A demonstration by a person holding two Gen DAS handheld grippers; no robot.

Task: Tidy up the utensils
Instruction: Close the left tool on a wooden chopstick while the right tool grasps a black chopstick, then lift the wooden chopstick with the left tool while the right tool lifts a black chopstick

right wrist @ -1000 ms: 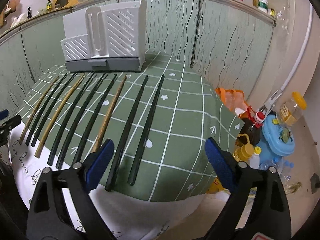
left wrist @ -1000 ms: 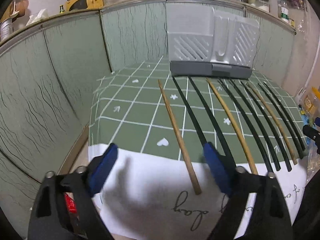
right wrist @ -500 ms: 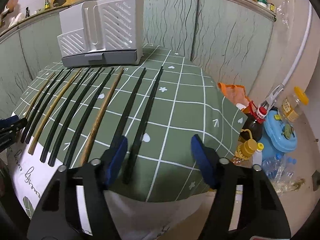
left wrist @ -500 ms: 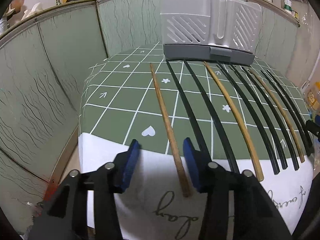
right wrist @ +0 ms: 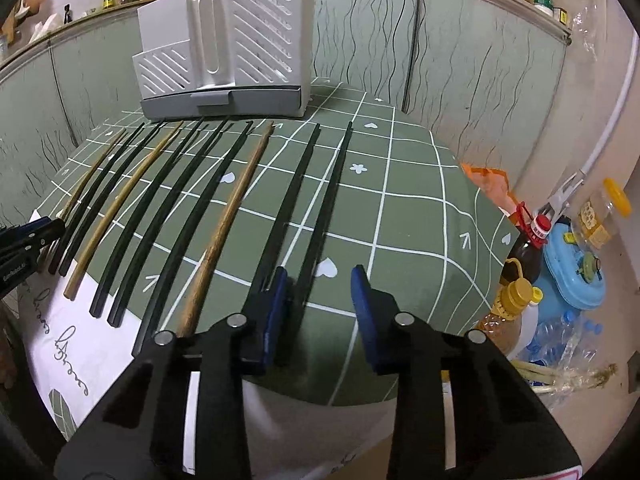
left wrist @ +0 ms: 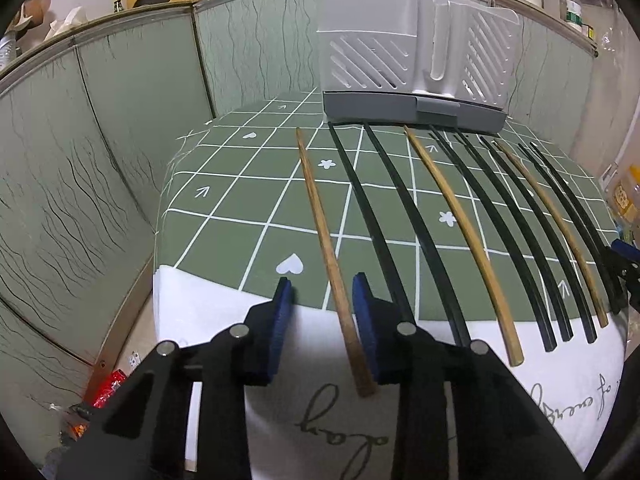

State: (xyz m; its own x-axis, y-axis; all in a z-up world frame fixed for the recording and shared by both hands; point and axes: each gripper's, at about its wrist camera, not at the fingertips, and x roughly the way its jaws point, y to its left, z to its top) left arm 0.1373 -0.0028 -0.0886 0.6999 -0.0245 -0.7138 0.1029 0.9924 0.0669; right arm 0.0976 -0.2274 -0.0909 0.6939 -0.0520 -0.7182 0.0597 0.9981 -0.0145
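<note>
A green tablecloth (left wrist: 248,216) with a white grid, hearts and flowers covers the table, and a white cloth (left wrist: 560,376) with cursive writing lies over its near edge. Green panels (left wrist: 132,92) with wavy dark lines wall it in behind, under a ledge crowded with kitchenware. At the far end stands a grey-and-white utensil rack (left wrist: 408,60).

Chopsticks lie side by side in a fan, tips toward the rack. From the left gripper's view I count ten: three wooden, seven black. The right view seems to show one more black stick at its end of the row.

The left gripper (left wrist: 322,292) is closing around the outermost wooden chopstick (left wrist: 320,216); the stick lies between the blue pads, which do not press it. The right gripper (right wrist: 318,284) is closing too, its left pad just beside the outermost black chopstick (right wrist: 332,184), which runs into the gap untouched.

Only the right view shows the floor beside the table: a blue container (right wrist: 576,268), an orange bag (right wrist: 488,184), and about four bottles. Only the left view shows red wrappers (left wrist: 108,388) on the floor at the other side.
</note>
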